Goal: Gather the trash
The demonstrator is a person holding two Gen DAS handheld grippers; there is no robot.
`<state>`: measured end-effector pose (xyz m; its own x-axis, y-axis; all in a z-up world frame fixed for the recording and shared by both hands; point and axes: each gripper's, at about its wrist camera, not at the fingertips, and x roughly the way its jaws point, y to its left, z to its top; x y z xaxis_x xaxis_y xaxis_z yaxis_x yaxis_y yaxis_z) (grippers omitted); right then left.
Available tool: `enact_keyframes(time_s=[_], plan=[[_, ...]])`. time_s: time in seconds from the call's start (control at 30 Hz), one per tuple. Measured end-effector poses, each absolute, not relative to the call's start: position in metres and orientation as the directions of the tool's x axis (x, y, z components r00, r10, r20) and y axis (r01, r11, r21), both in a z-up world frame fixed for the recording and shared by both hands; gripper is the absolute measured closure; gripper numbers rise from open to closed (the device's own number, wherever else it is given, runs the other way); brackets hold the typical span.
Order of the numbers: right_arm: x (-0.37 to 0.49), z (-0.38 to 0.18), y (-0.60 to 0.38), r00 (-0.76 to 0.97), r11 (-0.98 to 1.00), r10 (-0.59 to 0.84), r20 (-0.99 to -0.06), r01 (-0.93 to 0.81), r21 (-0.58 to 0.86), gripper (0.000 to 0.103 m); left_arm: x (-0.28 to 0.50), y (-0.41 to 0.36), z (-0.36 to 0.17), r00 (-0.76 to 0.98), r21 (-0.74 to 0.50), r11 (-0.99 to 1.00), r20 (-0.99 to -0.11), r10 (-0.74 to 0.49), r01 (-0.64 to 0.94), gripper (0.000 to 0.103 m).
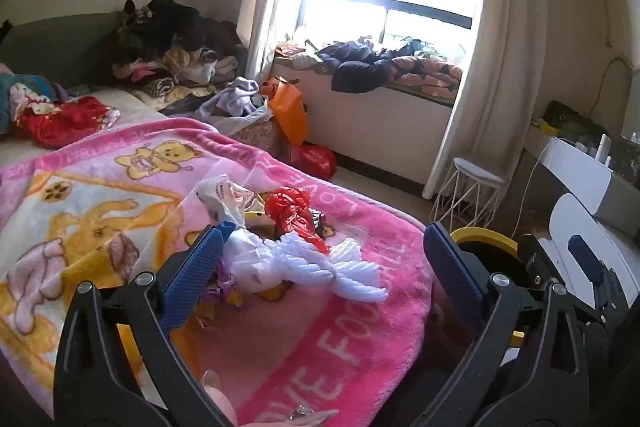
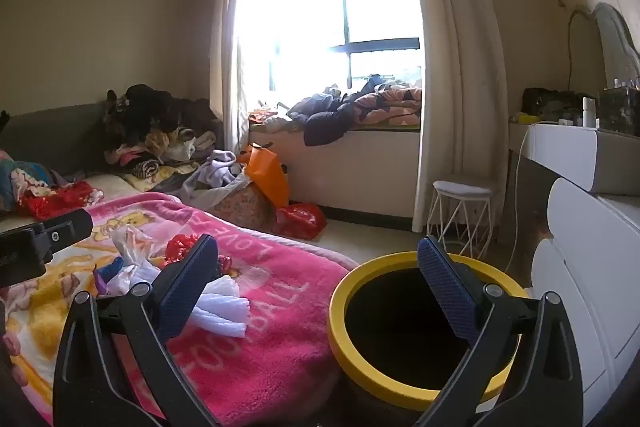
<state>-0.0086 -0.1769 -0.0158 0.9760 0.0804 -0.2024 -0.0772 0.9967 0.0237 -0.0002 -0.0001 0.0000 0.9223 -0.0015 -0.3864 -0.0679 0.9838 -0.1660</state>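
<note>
My left gripper (image 1: 322,255) has its fingers spread wide and empty, the left pad touching a knotted white plastic bag (image 1: 224,199) on the fluffy pink blanket (image 1: 352,339). Beside it lie ridged white foam sheets (image 1: 320,263) and a crinkled red bag (image 1: 292,211). My right gripper (image 2: 316,267) – equally wide, holding nothing – hangs over the round yellow-rimmed bin (image 2: 340,311).
</note>
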Motion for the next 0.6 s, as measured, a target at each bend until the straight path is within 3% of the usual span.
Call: enact_keyframes(time_s=[0.6], plan=[[-0.01, -0.014, -0.179, 0.979, 0.997, 0.079, -0.189, -0.077, 0.014, 0.006, -0.004, -0.013, 0.008, 0.929, -0.155, 0.987, -0.369, -0.021, -0.039, 0.011]])
